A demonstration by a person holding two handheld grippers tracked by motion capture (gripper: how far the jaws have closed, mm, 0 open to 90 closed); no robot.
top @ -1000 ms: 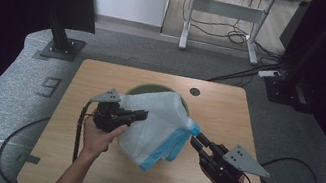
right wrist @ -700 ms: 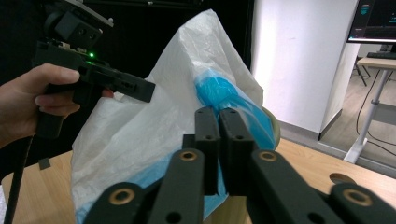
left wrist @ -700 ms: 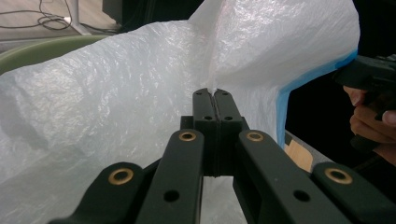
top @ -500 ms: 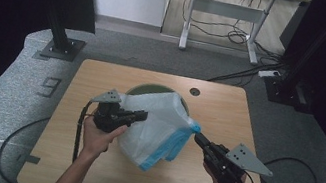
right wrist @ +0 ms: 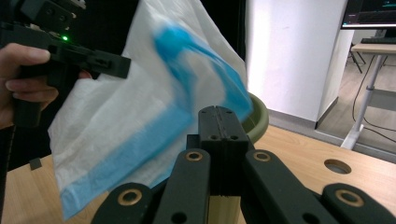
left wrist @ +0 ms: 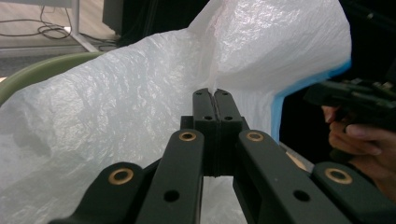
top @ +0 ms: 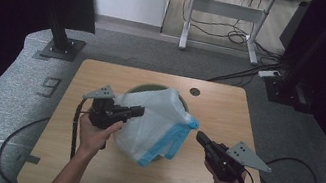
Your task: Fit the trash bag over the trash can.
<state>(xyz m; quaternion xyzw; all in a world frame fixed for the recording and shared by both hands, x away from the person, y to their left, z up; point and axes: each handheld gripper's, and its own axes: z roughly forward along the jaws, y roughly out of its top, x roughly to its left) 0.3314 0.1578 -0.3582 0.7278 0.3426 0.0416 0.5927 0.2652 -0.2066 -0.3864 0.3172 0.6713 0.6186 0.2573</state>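
Observation:
A white plastic bag [top: 159,116] with a blue rim hangs over a green round bin [top: 143,88] at the middle of the wooden table [top: 216,182]. My left gripper [top: 139,112] is shut on the bag's left side; in the left gripper view the film [left wrist: 116,116] is pinched between the jaws of that gripper [left wrist: 215,95]. My right gripper [top: 198,137] is shut with nothing in it, a short gap to the right of the bag's blue edge [top: 185,126]. In the right gripper view the blue rim [right wrist: 205,60] is blurred above the shut right gripper [right wrist: 219,112].
A small round hole [top: 195,91] is in the table behind the bin. Cables trail off both table sides onto the grey floor. A black stand [top: 60,45] is at the far left, a desk frame [top: 225,16] farther back.
My right gripper has let go of the bag's blue edge and drawn back to the right. The blue edge has swung back toward the bin. The left gripper has held still.

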